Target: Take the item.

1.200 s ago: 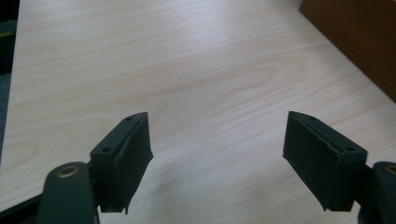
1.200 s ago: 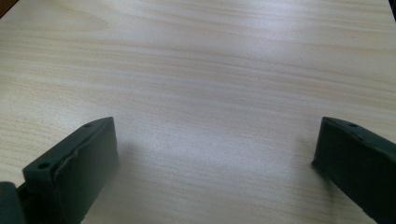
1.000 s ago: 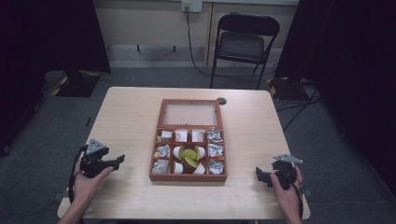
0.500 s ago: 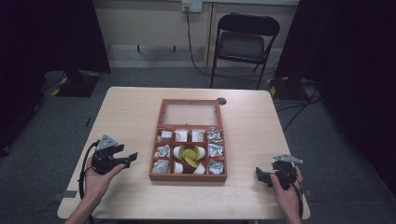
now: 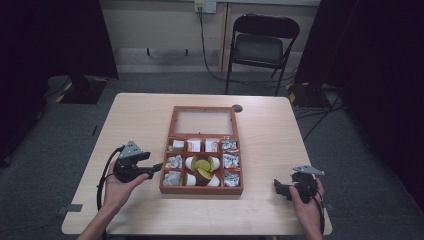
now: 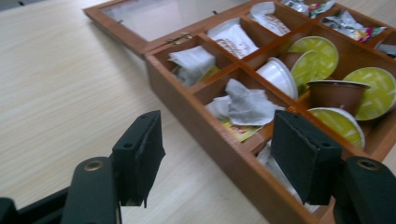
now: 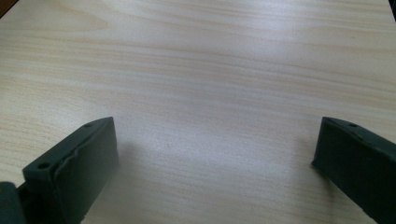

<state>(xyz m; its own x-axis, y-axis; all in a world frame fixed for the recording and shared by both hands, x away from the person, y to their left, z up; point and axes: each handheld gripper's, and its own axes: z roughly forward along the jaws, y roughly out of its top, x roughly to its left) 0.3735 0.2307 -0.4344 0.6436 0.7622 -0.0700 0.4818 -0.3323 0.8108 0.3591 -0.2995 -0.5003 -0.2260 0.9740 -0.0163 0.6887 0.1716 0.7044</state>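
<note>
As seen from the high view, the left tool [image 5: 152, 169] sits just left of the wooden box [image 5: 202, 188] mid-counter [image 5: 270, 140]; the right tool [image 5: 278, 187] rests well right. Left gripper view: jaws closing lately yet apart, nothing between, box wall [image 6: 201, 116] just ahead, tea bag [image 6: 243, 105] and capsules [image 6: 336, 93] inside. Right gripper view: jaws spread over bare counter.

A black folding chair [image 5: 264, 45] stands beyond the wooden table [image 5: 280, 135], on grey carpet [image 5: 150, 80].
</note>
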